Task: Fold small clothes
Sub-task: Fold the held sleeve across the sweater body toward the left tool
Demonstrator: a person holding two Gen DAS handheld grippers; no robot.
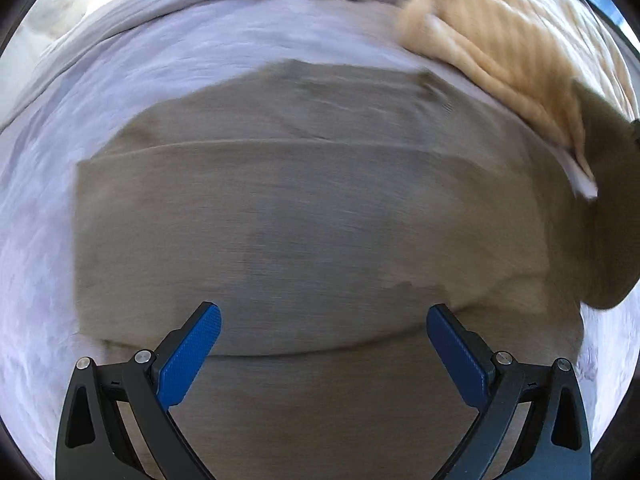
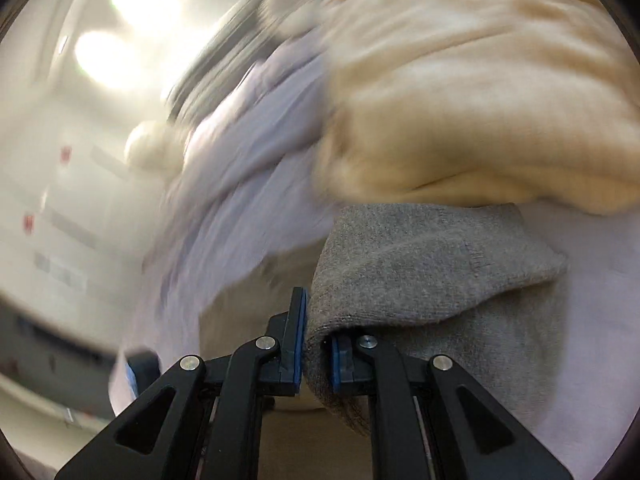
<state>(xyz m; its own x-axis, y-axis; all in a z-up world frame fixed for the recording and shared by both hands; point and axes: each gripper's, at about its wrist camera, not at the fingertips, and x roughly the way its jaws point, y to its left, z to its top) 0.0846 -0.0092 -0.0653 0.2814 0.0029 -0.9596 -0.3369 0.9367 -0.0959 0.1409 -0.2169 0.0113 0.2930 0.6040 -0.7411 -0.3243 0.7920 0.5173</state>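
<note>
Grey-brown knit garment (image 1: 312, 216) lies flat on the lavender sheet (image 1: 48, 208), a horizontal fold line across it, directly ahead of the left gripper (image 1: 323, 332). That gripper's blue textured pads (image 1: 188, 356) stand wide apart, holding nothing. The right gripper (image 2: 318, 354) is clamped on a corner of the same garment (image 2: 420, 272), fuzzy in weave. Beyond lies a ribbed cream blanket (image 2: 480, 92), blurred.

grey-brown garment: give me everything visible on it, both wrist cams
The grey-brown knit garment lies spread on the pale lilac sheet, with a straight fold line across it and a folded band near the open left hand-held gripper, which holds nothing. Its right edge touches the cream ribbed knit. In the right wrist view a fuzzy, towel-like corner is lifted and pinched in the closed right hand-held gripper. Both views are motion-blurred.
</note>
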